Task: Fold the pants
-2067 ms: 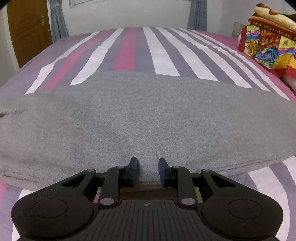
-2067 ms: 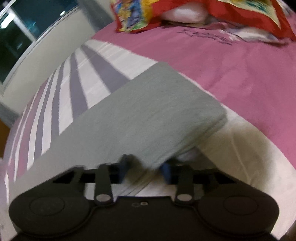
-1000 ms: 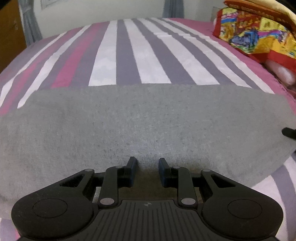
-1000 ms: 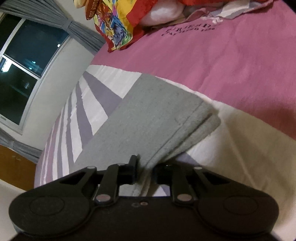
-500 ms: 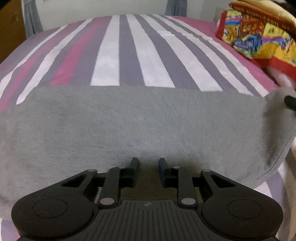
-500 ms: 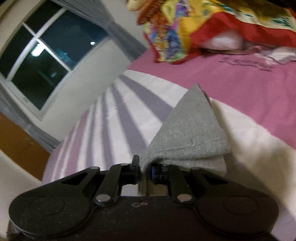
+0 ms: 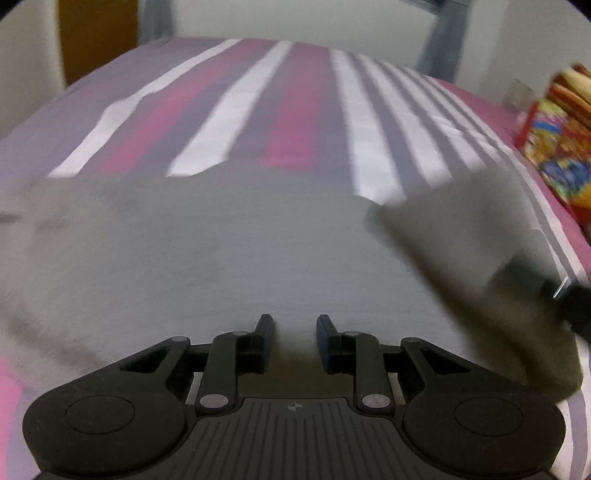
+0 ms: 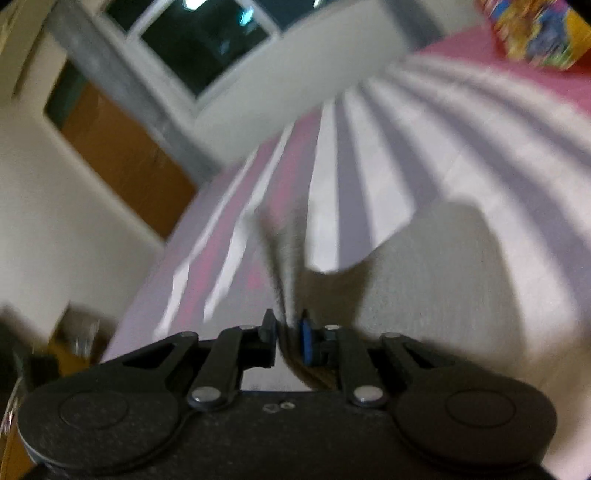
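Observation:
Grey pants (image 7: 207, 251) lie folded lengthwise across the striped bed (image 7: 288, 103). My left gripper (image 7: 292, 332) is open and empty, low over the near edge of the pants' middle. My right gripper (image 8: 287, 328) is shut on the pants' right end (image 8: 284, 266) and holds it lifted; the raised end (image 7: 472, 236) curls over the rest in the left wrist view, where the right gripper's body (image 7: 569, 299) shows at the right edge. Grey cloth (image 8: 436, 280) spreads below to the right. Both views are blurred.
A colourful folded blanket (image 7: 561, 147) lies at the bed's right side, also in the right wrist view (image 8: 535, 29). A wooden door (image 7: 96, 33) and curtains stand behind the bed. A window (image 8: 207, 33) is on the far wall.
My right gripper has lifted the pants' right end higher and carried it leftward over the rest of the pants. My left gripper stays open at the near edge; its view has swung left.

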`<control>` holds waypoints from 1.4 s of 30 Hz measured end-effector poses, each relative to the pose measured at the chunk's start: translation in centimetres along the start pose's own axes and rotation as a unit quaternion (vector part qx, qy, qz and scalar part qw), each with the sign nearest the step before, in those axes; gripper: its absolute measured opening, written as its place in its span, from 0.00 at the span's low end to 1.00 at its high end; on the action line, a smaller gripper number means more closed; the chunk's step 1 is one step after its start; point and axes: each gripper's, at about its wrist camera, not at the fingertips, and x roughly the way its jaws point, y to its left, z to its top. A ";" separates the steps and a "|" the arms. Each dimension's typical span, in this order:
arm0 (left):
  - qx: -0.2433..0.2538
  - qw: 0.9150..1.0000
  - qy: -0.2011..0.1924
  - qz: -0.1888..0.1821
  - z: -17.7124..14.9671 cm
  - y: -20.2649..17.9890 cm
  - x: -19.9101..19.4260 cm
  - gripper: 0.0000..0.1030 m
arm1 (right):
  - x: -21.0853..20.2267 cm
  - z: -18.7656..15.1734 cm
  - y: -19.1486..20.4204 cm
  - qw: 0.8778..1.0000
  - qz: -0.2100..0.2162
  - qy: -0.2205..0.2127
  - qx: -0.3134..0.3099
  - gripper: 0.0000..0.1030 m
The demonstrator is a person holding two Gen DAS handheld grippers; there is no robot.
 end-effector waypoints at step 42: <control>-0.164 0.963 -0.092 -0.193 0.2 6.1 -6.6 0.17 | -8.7 -1.2 -7.7 0.993 -0.060 -0.089 0.048 0.56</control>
